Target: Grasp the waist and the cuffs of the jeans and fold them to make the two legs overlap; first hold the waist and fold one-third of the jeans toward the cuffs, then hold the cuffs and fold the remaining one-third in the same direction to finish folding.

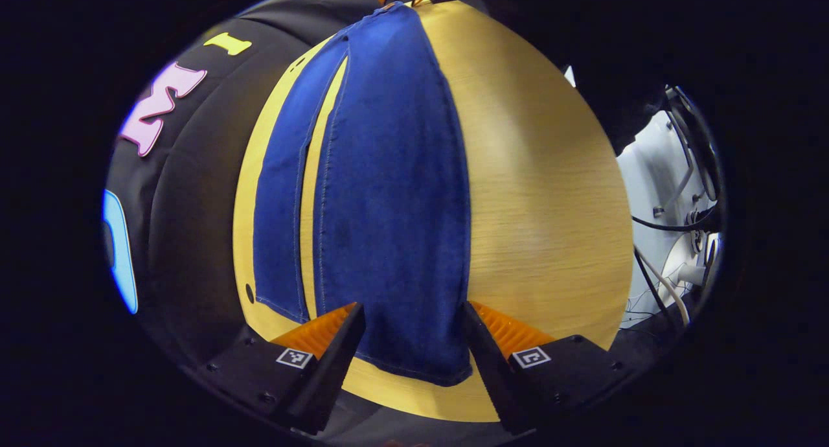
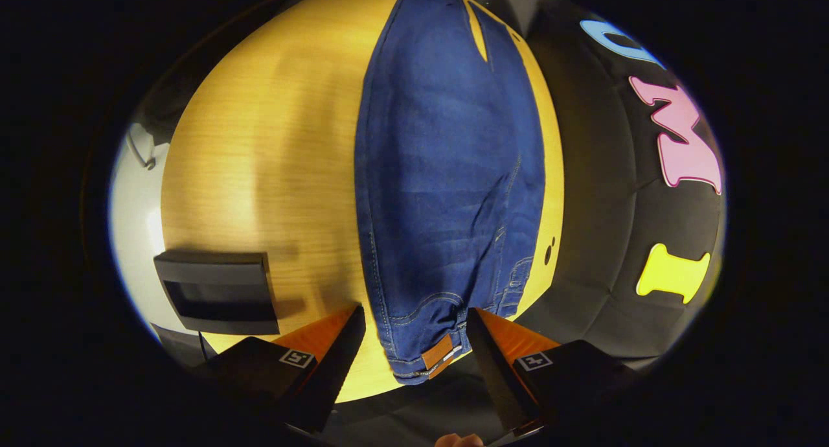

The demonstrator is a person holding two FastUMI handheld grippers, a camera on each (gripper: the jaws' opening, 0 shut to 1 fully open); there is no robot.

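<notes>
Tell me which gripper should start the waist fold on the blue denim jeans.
Right. The right gripper is open around the waist of the blue denim jeans, beside the brown leather patch. The left gripper is at the cuffs.

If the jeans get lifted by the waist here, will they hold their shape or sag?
The jeans will likely sag: they lie flat and limp on the wooden table, with soft creases near the waist. Probably heavyish denim, so the legs would trail. The fabric looks textured, unlikely to slip.
</notes>
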